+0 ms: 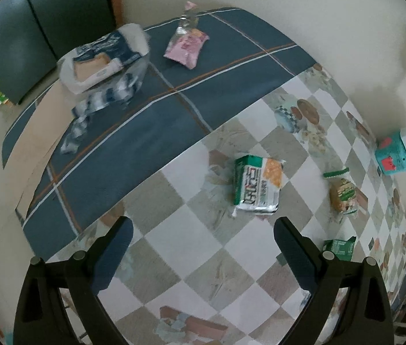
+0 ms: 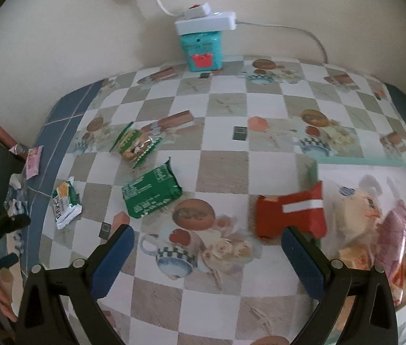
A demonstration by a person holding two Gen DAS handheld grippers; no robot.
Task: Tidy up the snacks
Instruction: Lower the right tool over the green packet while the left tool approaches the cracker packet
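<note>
My left gripper (image 1: 203,227) is open and empty above the checkered tablecloth. A green-and-white cracker pack (image 1: 257,185) lies just beyond it; it also shows in the right wrist view (image 2: 66,202). A cookie pack (image 1: 342,192) and a green packet (image 1: 341,248) lie to its right. My right gripper (image 2: 207,235) is open and empty. The green packet (image 2: 151,194) and cookie pack (image 2: 135,143) lie ahead to its left. A red packet (image 2: 289,212) leans at the edge of a clear bin (image 2: 369,164) holding several snacks.
A blue cloth (image 1: 145,109) covers the far left of the table, with a pink snack bag (image 1: 185,44) and a blue-white bag (image 1: 105,57) on it. A teal box (image 2: 201,49) under a white power strip (image 2: 206,21) stands against the wall. A dark chair (image 1: 39,28) stands behind.
</note>
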